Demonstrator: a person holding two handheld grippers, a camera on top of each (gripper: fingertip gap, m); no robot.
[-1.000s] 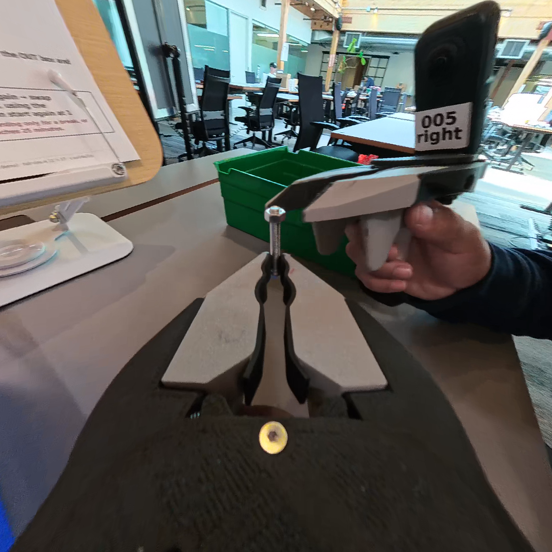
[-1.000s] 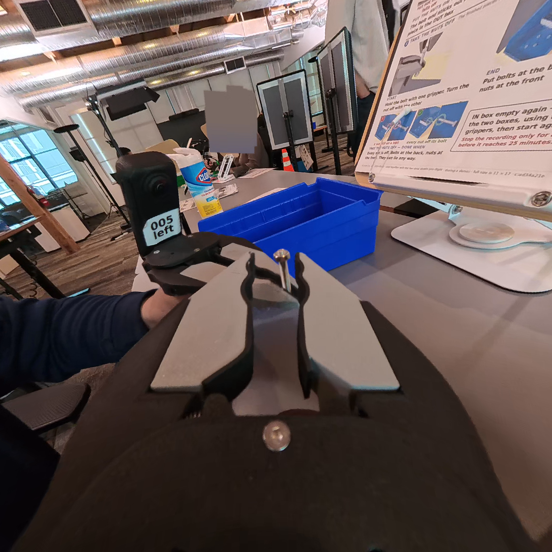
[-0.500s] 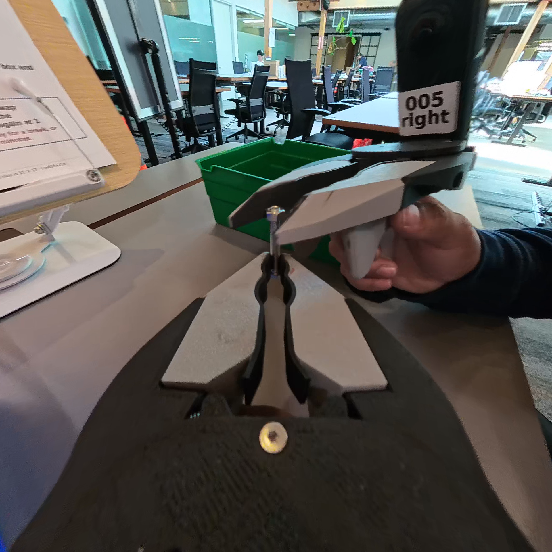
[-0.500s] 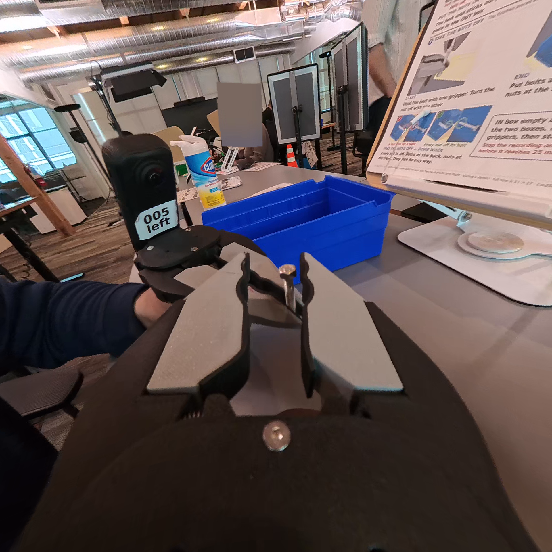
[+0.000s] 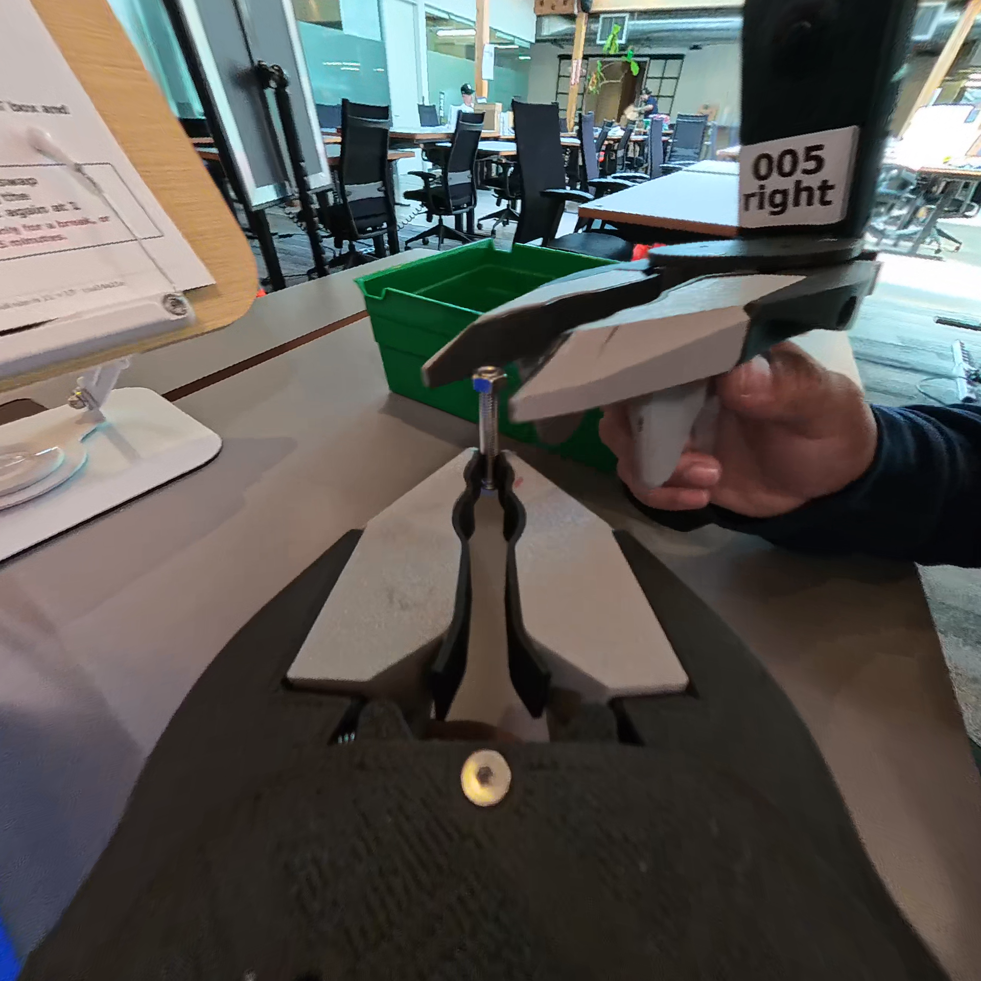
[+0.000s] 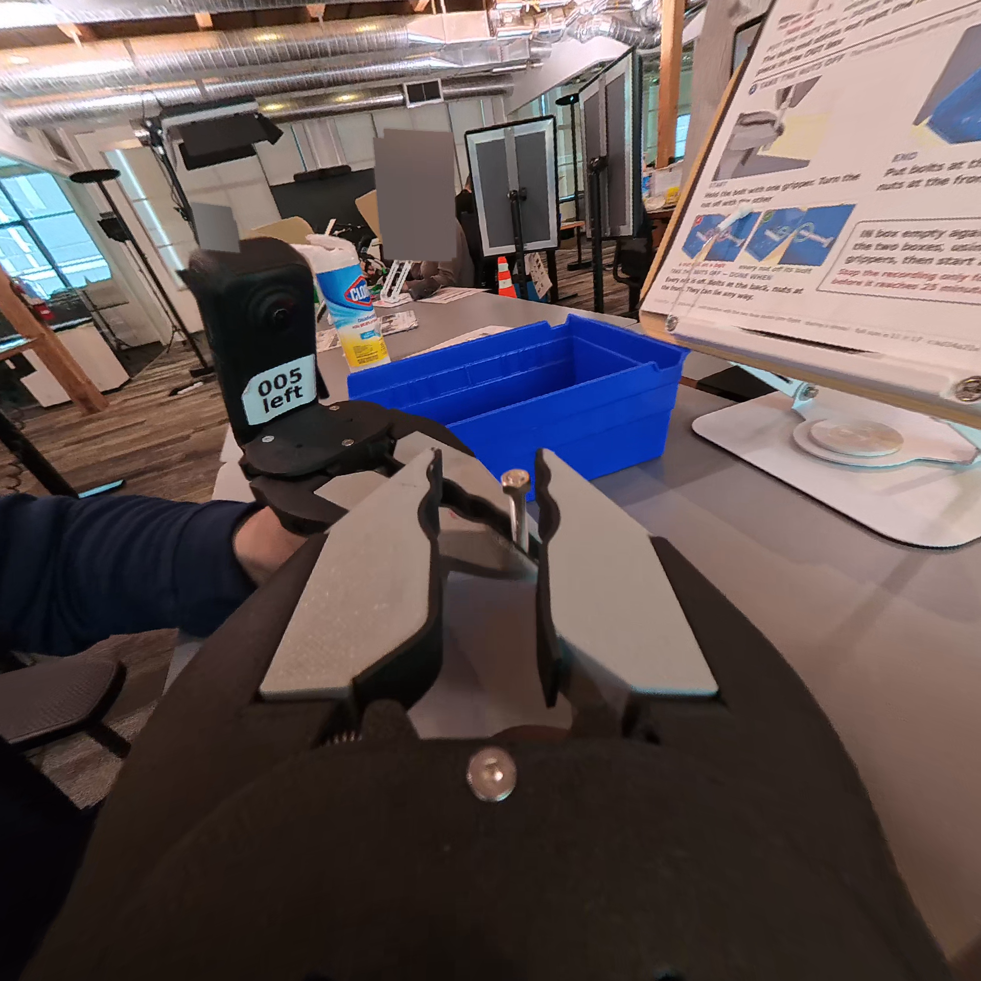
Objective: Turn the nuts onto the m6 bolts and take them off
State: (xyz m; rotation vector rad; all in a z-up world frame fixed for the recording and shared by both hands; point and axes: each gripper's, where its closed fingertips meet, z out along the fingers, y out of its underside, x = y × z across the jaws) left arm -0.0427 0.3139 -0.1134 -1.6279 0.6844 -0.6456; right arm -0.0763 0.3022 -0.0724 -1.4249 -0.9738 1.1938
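Above the grey tabletop [image 5: 223, 536], the left tongs [image 5: 488, 478] are pinched tight on the lower end of a bolt [image 5: 487, 424], which stands upright with a nut [image 5: 487, 378] at its top. The right tongs [image 6: 485, 488] reach in from the side with their fingers set narrowly apart on either side of the bolt's top; the bolt [image 6: 517, 509] stands close to the right-hand finger, though whether it touches is hard to tell. A hand [image 5: 759, 430] in a dark sleeve grips the right tongs' handle. Just behind the bolt in the left wrist view sits a green bin [image 5: 424, 318], partly hidden by the right tongs. In the right wrist view a blue bin [image 6: 557, 403] stands behind the tongs, with a wipes canister [image 6: 353, 313] farther back. An instruction board [image 6: 823, 186] on a white stand [image 6: 876, 478] rises to the right of the blue bin.
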